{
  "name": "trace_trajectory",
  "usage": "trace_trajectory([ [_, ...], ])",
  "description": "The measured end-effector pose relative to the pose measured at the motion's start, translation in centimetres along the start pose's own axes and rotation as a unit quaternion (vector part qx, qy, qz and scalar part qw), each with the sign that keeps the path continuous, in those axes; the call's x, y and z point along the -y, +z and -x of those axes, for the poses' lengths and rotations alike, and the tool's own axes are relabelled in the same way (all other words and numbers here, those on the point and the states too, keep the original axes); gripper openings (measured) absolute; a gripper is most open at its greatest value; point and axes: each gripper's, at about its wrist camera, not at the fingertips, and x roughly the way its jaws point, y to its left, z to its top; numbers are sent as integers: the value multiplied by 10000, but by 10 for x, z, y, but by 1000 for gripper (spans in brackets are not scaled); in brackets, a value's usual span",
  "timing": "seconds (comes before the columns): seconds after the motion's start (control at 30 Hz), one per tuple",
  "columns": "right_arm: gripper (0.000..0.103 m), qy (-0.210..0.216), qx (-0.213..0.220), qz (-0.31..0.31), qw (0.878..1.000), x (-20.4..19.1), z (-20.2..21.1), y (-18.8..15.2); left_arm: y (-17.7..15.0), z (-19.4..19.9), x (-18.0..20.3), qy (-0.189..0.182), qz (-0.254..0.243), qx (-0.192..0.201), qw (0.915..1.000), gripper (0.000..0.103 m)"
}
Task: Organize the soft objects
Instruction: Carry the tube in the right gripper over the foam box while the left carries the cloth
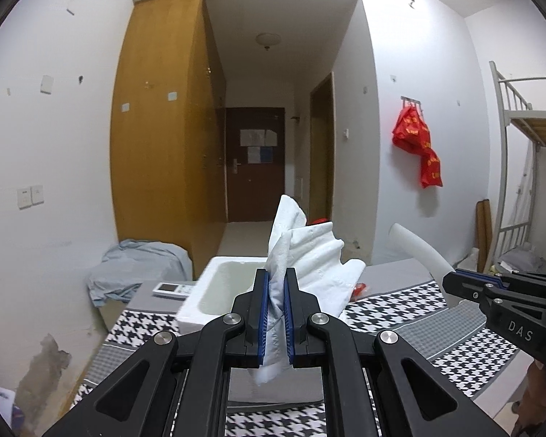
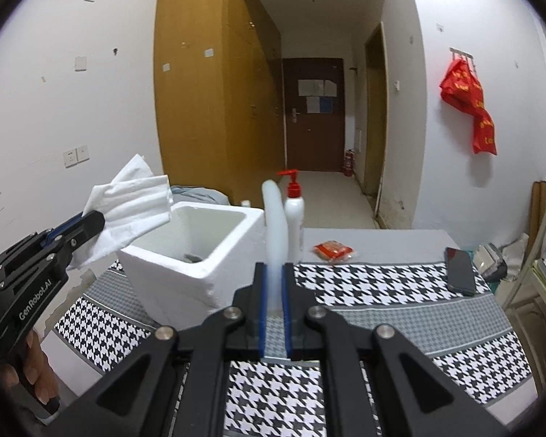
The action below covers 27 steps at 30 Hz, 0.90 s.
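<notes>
The left gripper (image 1: 276,313) is clamped on a crumpled white paper tissue (image 1: 309,255), its blue-lined fingers pressed together on the bunched lower part while the loose folds fan upward — in the right wrist view the tissue hangs just at the near rim of an open white foam box (image 2: 200,255). The right gripper (image 2: 275,302) is closed on a curved strip of white foam (image 2: 273,225) that rises upright between its fingers and bends over at the top. The box stands on a table covered by a black-and-white houndstooth cloth with grey bands (image 2: 382,284). Behind the strip stands a white pump bottle with a red top (image 2: 294,215); a small red packet (image 2: 333,249) lies beside it, and a dark phone (image 2: 460,269) lies further right — well apart from the box.
</notes>
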Motion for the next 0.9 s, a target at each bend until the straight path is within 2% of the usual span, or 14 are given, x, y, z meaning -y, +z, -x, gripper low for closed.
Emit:
trace_trajectory([
  [0.27,10,220,-18,190,9996,-23,-13,7,1,11,-22,351,71,177,9992,8],
  [0.53,10,354,-54,304,9989,-39,-27,13,-2,17,-45,516,243,179,9982,8],
  [0.9,10,562,-128,393,9976,-60,-48,19,-18,14,-72,888,366,-56,9954,8],
])
